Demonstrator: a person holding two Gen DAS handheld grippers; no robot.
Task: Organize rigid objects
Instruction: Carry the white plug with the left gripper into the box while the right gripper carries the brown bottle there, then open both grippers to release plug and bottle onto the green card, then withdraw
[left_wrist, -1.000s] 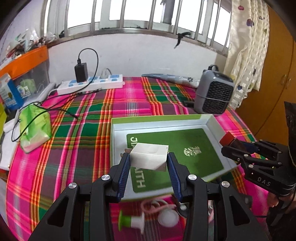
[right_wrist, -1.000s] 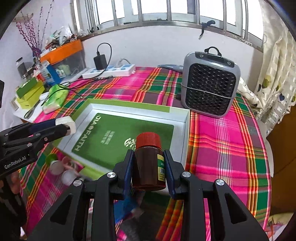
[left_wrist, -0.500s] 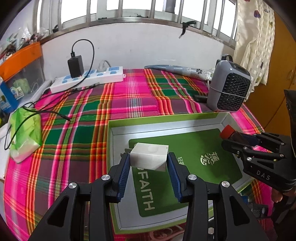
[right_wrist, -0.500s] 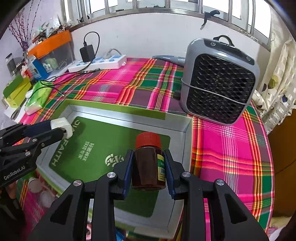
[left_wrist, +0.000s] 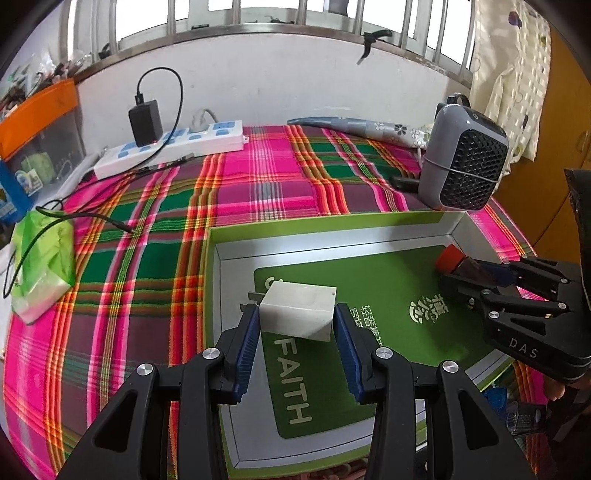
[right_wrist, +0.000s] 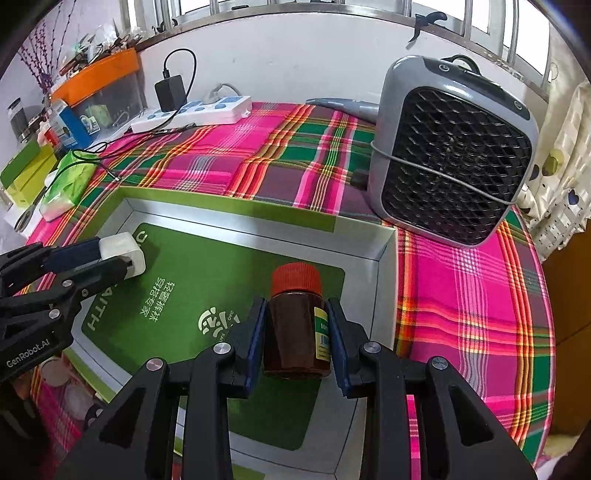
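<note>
My left gripper (left_wrist: 297, 325) is shut on a white plug adapter (left_wrist: 298, 309) and holds it above the left part of a shallow box (left_wrist: 332, 236) with a green rim and green inner card. The adapter also shows in the right wrist view (right_wrist: 123, 253). My right gripper (right_wrist: 295, 332) is shut on a brown bottle with a red cap (right_wrist: 295, 321), upright, above the right part of the box (right_wrist: 384, 254). The bottle's red cap also shows in the left wrist view (left_wrist: 448, 256).
A grey heater (right_wrist: 452, 147) stands just beyond the box's far right corner. A white power strip (left_wrist: 170, 147) with a black charger lies at the back. A green tissue pack (left_wrist: 42, 262) lies at left on the plaid cloth. Small items lie before the box's near edge (right_wrist: 62, 373).
Both grippers have moved forward over the box with their loads, and the box now fills more of each view. The small items near the front edge have slipped mostly out of sight.
</note>
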